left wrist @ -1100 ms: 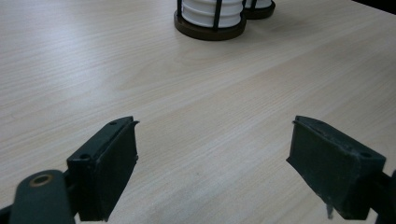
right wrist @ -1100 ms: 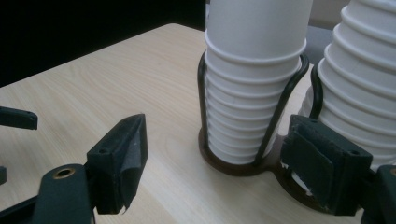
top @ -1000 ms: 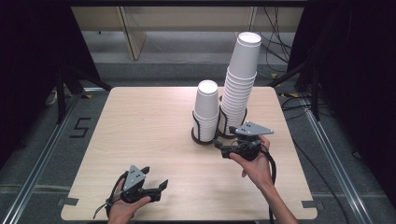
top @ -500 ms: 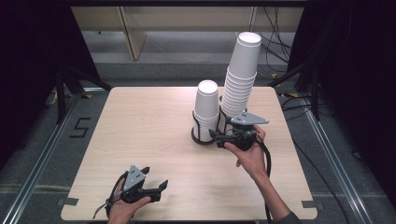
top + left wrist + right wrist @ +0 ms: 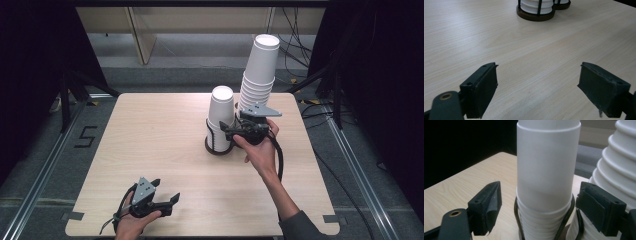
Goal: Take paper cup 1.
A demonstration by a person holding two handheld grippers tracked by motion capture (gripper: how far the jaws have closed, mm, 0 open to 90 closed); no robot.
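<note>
A short stack of white paper cups (image 5: 220,117) stands in a dark wire holder (image 5: 218,146) near the table's middle. A taller, leaning cup stack (image 5: 260,70) rises just right of it. My right gripper (image 5: 231,131) hovers open beside the short stack. In the right gripper view that short stack (image 5: 547,170) stands between the spread jaws of the right gripper (image 5: 540,186), and neither pad touches it. The tall stack (image 5: 616,170) is at the right edge. My left gripper (image 5: 167,192) rests low at the table's front left, open with nothing between its jaws (image 5: 539,67).
The light wooden table (image 5: 150,135) has bare surface left of the cups and in front of them. In the left gripper view the holder base (image 5: 535,15) stands far ahead. Dark curtains, floor rails and cables surround the table.
My right gripper has risen and moved left and away from the table's front edge, up to the short cup stack. The left gripper has stayed where it was.
</note>
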